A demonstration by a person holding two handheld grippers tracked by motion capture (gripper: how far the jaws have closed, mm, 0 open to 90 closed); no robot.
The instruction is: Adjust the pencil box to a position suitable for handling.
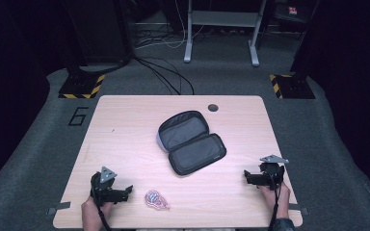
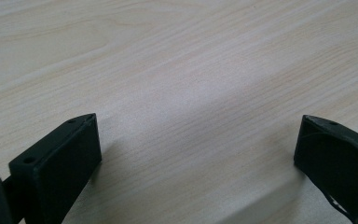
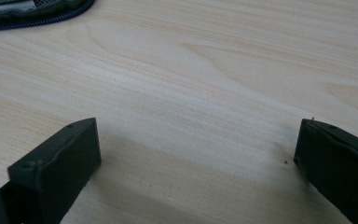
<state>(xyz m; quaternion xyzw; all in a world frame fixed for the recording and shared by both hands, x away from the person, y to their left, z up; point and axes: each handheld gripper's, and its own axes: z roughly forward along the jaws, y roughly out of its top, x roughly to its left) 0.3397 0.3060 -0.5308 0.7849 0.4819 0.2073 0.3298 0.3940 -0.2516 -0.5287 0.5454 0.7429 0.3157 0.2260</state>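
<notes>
A dark grey zip case (image 1: 191,142) lies unzipped and spread flat in the middle of the light wooden table (image 1: 125,125); its edge (image 3: 32,14) shows at the top left of the right gripper view. A small pink and blue packet (image 1: 157,199) lies near the front edge. My left gripper (image 1: 129,190) rests at the front left, just left of the packet, jaws wide apart with only bare wood between them (image 2: 198,126). My right gripper (image 1: 246,177) rests at the front right, open and empty (image 3: 198,130), pointing left toward the case.
A round cable hole (image 1: 213,107) sits near the table's far edge. Beyond the table are grey carpet, loose cables (image 1: 166,72), a white desk frame (image 1: 221,29) and yellow-black striped stand bases (image 1: 82,86).
</notes>
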